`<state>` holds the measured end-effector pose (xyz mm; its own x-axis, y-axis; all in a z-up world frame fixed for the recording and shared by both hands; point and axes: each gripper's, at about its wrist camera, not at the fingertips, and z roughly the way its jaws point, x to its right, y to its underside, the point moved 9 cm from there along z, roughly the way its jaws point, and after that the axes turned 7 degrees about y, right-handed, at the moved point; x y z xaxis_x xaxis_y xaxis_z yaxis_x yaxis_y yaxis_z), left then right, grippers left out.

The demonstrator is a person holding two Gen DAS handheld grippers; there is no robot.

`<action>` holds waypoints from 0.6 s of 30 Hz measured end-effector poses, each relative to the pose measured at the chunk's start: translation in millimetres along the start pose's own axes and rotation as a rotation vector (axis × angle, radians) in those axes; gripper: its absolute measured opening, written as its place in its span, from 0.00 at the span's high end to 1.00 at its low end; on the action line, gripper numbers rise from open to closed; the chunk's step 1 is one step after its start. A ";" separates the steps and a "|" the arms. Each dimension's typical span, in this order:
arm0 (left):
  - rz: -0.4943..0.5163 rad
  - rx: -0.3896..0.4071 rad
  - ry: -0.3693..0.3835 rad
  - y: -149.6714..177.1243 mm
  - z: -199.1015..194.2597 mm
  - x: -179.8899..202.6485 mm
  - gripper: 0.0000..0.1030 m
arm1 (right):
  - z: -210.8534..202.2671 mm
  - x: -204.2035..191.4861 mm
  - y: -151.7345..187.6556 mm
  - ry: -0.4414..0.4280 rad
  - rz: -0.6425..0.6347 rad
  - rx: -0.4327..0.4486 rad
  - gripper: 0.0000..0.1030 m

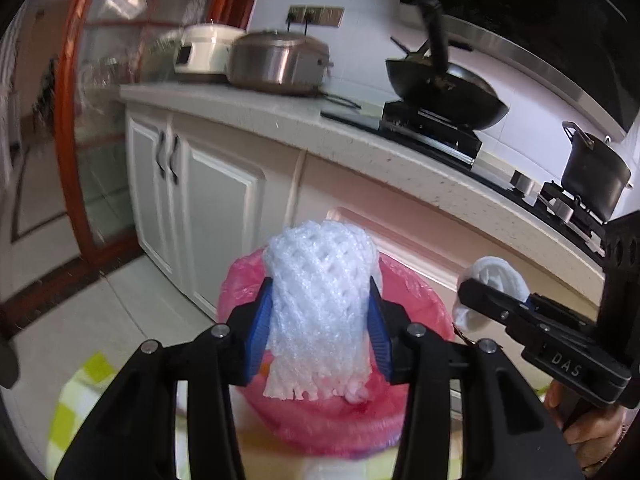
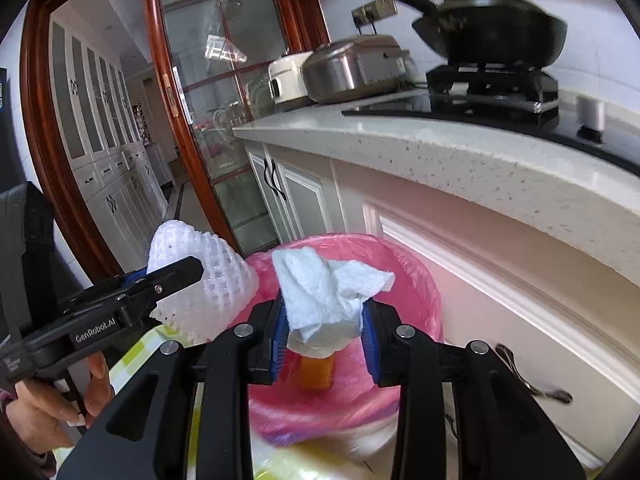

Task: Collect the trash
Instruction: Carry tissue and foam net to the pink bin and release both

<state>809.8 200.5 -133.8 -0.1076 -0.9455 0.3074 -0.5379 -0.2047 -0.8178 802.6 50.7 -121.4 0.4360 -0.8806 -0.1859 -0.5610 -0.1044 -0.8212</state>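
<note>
Landmark: bin (image 1: 416, 292) with the pink liner, on the floor in front of the white cabinets (image 1: 208, 208), below the desk (image 1: 360, 140) edge.

Left to right:
- Left gripper (image 1: 318, 326): jaws part open, both blue pads (image 1: 258, 328) pressed onto a white foam net sleeve (image 1: 320, 300). Sleeve stands upright between them, directly above the bin opening. In the right wrist view the same gripper (image 2: 176, 276) sits left of the bin, the foam net (image 2: 208, 280) sticking out past its tips, just over the bin's left rim (image 2: 260, 260). A hand (image 2: 44, 404) grips its handle.
- Right gripper (image 2: 324, 328): jaws part open, clamped on a crumpled white paper towel (image 2: 324, 292), held above the bin's middle. From the left wrist view it (image 1: 480, 292) is at the bin's right side, towel wad (image 1: 496, 276) at the tips.
- Inside the bin, under the towel: 1 orange item (image 2: 316, 370), blurred, can't tell what it is.
- On the desk behind the bin: white rice cooker (image 1: 208, 52), steel pot (image 1: 280, 60), black wok (image 1: 444, 92) on the stove, dark pot (image 1: 596, 172) far right.
</note>
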 end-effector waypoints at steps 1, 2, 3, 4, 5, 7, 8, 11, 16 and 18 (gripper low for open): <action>-0.001 -0.012 -0.009 1.3 10.5 -5.1 0.57 | 10.2 3.0 0.3 -0.005 -0.004 -0.008 0.68; 0.001 -0.022 -0.010 3.9 16.6 -7.7 0.55 | 17.6 3.4 1.8 -0.015 -0.005 -0.019 0.66; 0.005 -0.042 0.000 7.4 25.6 -9.8 0.54 | 26.0 5.2 4.6 -0.023 -0.003 -0.036 0.64; 0.017 -0.054 -0.008 10.1 32.3 -12.4 0.51 | 32.0 7.2 8.9 -0.024 -0.001 -0.047 0.57; 0.028 -0.052 -0.020 11.5 34.2 -13.9 0.51 | 35.5 8.8 11.2 -0.024 -0.001 -0.050 0.49; 0.035 -0.047 -0.017 15.4 35.8 -14.4 0.48 | 40.7 10.6 15.3 -0.044 0.006 -0.053 0.34; 0.031 -0.047 -0.015 16.7 35.2 -14.6 0.47 | 41.4 12.5 17.1 -0.045 0.010 -0.051 0.33; 0.022 -0.020 -0.024 15.4 25.6 -16.4 0.38 | 36.0 19.4 18.4 -0.034 0.024 -0.043 0.33; 0.030 0.008 0.002 2.3 2.7 -3.0 0.18 | -5.6 24.8 14.1 -0.033 0.046 -0.004 0.33; 0.046 0.010 -0.011 -1.6 -5.8 4.2 0.18 | -36.6 21.3 14.1 -0.032 0.022 0.018 0.33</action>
<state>805.4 198.3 -128.3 -0.1224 -0.9567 0.2643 -0.5240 -0.1638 -0.8358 778.2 13.6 -117.2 0.4461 -0.8674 -0.2207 -0.5578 -0.0765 -0.8264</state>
